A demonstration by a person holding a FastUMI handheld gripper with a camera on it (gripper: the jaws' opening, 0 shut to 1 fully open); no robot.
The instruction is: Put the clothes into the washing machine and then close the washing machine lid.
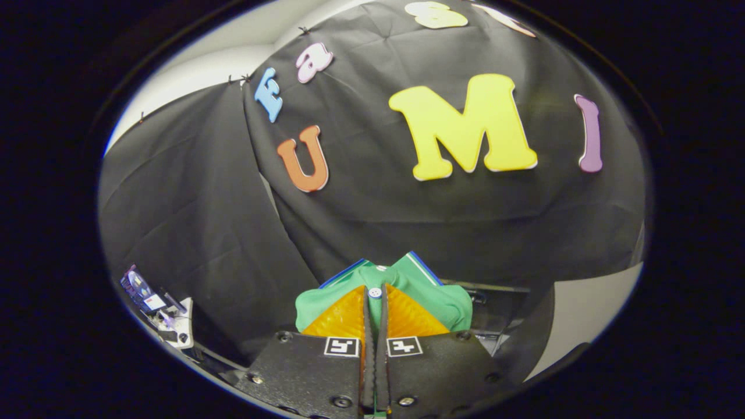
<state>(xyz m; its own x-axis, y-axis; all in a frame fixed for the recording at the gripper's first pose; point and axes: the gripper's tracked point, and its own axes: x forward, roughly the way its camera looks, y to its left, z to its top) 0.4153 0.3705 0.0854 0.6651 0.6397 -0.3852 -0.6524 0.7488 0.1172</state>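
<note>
The gripper [375,305] holds a green shirt [433,294] pinched between its closed fingers, lifted against the booth wall [378,227], suggesting the garment has yet to go into the washer and the lid remains to be closed.

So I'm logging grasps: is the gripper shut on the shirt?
Shut on it: the gripper fingers press together with the green shirt pinched between them, lifted before the wall.
</note>
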